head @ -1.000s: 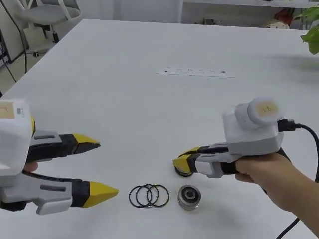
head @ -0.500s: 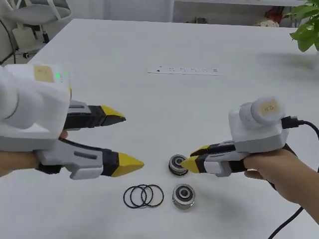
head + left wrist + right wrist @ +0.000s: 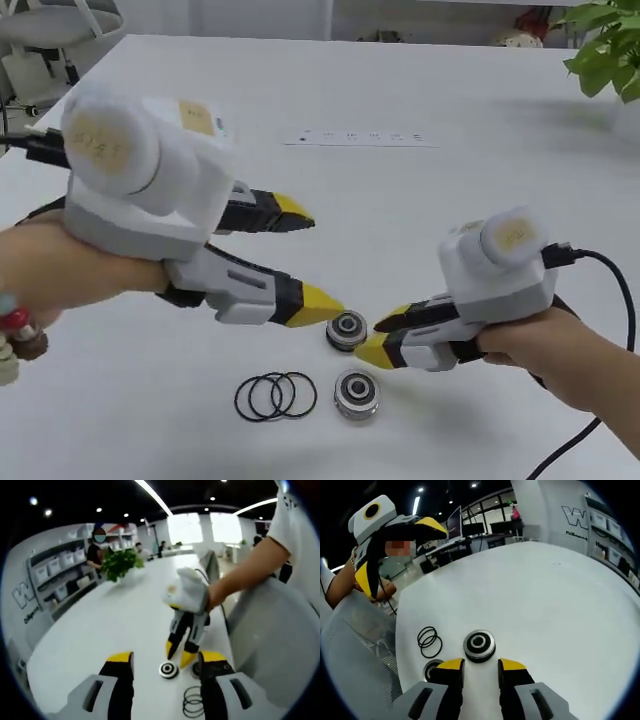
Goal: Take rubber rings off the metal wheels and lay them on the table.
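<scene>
On the white table (image 3: 450,120) we hold the left gripper (image 3: 318,262), jaws wide apart, over the far wheel (image 3: 346,329). The right gripper (image 3: 383,335), jaws narrowly apart, points at it from just beside. The near wheel (image 3: 356,392) lies beside three rubber rings (image 3: 275,395) already laid down. The far wheel seems next, its ring too small to see: pin it, then peel.

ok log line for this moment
left gripper open, by far wheel | right gripper open, facing it | near wheel free | three rings on table
</scene>
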`<state>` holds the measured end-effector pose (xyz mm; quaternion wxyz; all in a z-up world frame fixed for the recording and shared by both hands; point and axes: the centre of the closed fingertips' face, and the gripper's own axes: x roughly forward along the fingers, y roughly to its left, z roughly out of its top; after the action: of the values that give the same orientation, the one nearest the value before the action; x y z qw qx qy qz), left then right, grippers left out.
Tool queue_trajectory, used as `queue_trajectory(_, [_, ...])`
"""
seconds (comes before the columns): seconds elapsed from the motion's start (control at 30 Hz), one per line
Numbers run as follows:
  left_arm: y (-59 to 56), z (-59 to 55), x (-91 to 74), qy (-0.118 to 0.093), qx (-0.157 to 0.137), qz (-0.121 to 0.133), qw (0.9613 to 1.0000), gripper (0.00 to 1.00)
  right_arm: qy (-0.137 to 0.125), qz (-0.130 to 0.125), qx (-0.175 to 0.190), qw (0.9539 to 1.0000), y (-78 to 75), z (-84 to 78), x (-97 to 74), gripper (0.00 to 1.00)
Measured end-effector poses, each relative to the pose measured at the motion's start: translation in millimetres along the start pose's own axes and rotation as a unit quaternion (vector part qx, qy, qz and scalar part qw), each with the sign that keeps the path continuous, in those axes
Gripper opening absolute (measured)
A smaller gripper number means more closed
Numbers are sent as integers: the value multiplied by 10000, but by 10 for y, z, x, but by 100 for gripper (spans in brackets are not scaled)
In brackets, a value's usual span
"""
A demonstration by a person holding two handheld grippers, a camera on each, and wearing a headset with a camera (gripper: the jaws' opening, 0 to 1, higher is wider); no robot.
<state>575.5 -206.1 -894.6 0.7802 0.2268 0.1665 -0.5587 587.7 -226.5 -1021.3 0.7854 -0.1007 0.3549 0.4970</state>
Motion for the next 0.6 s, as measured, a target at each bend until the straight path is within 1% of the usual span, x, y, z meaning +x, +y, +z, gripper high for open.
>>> queue_trajectory(0.1, [-8, 32, 147, -68, 18, -145, 9999, 50, -18, -28, -11, 10000, -2, 1, 21, 23])
queue_trajectory(0.17, [-9, 34, 236, -164, -33, -249, 9996, 43, -7, -25, -70, 10000, 7, 1, 37, 22])
queue_trajectory(0.2, [12, -3, 302, -137, -107, -255, 9995, 41, -13, -26, -96, 9999, 10, 4, 42, 22])
queue_trajectory(0.23, [20, -40, 344, -87, -95, -258, 9996, 39, -14, -29, -104, 9999, 8, 5, 45, 22])
queue_trajectory(0.3, [31, -139, 433, 10, -85, -248, 9997, 41, -24, -28, -98, 9999, 10, 9, 47, 21])
queue_trajectory(0.33, [28, -194, 478, 27, -90, -254, 9996, 41, -20, -29, -103, 9999, 9, 9, 48, 21])
queue_trajectory(0.4, [36, -262, 519, 8, -124, -205, 9997, 41, -33, -45, -133, 9999, 1, 13, 48, 21])
queue_trajectory(0.47, [71, -331, 556, -67, -271, -43, 9996, 38, -47, -43, -142, 9999, 0, 16, 49, 20])
queue_trajectory(0.5, [88, -384, 577, -83, -388, 50, 9992, 37, -59, -41, -153, 9999, 2, 20, 48, 19])
queue_trajectory(0.53, [105, -429, 593, -84, -436, 82, 9990, 36, -67, -46, -175, 9998, 2, 20, 52, 18])
queue_trajectory(0.57, [98, -493, 625, -56, -454, 59, 9989, 36, -61, -52, -186, 9998, 3, 15, 54, 18])
queue_trajectory(0.6, [90, -530, 645, -27, -478, 59, 9988, 35, -26, -58, -205, 9998, 1, 0, 61, 18])
